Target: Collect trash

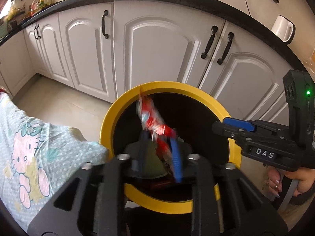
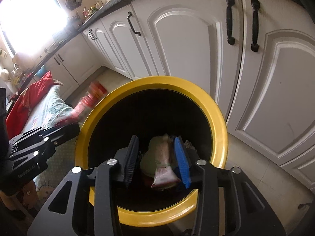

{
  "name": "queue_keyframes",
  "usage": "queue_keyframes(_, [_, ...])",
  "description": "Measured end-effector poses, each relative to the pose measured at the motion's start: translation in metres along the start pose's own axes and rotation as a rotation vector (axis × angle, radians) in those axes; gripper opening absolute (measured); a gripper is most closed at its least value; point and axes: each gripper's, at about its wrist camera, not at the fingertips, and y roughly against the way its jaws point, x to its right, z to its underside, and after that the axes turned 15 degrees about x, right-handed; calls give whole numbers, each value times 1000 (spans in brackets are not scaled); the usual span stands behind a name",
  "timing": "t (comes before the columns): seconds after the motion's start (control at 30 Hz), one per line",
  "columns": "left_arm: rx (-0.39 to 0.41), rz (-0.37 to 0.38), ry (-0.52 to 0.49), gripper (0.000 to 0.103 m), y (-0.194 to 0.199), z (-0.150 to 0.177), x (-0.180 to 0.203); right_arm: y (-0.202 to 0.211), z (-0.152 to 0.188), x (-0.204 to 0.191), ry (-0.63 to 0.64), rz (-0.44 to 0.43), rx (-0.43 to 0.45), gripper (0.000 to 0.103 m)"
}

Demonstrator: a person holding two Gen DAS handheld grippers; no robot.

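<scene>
**A:** Where is the trash at this moment?

**B:** In the left wrist view, a crinkled red-and-white plastic wrapper (image 1: 151, 116) is over the mouth of the round yellow-rimmed bin with a black inside (image 1: 106, 127), in the middle of the frame. It is blurred. Its lower end runs down between the fingers of the left gripper (image 1: 159, 149).

**A:** Is that gripper gripping it?

**B:** It doesn't look so. The fingers stand partly apart. The wrapper lies beside the blue finger (image 1: 175, 157), and a gap shows between it and the black one.

**A:** And the other tool?

**B:** The right gripper (image 2: 157, 161) points down into the same bin from the lower centre of its own view. Its jaws are open a moderate way. A pale pink-and-white packet (image 2: 165, 169) sits between them, close against the blue pad (image 2: 182, 161) and clear of the black pad. I cannot tell whether it hangs there or lies further down in the bin.

**A:** Anything else in the bin?

**B:** A dull green lump (image 2: 147, 161) shows beside the packet, low in the dark.

**A:** Surroundings?

**B:** White panelled cabinet doors with black handles (image 1: 157, 45) fill the upper frame behind the bin. A light blue cloth with a cartoon cat print (image 1: 29, 137) is at lower left. A person's hand (image 1: 295, 181) holds the right gripper's handle at lower right.
</scene>
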Motion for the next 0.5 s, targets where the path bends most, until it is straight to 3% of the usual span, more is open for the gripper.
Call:
queue_keyframes(0.07, [-2,-4,-1,26,1,0,-2,3,-1,1,-5,6,7,42])
queue_keyframes(0.17, [-3,-21,0,43,5,0,-5,10,-3,2,-16,16,25,50])
queue_keyframes(0.5, [32,-55,27,84,35,1,-20,38,-9,-5,-10,44,80,76])
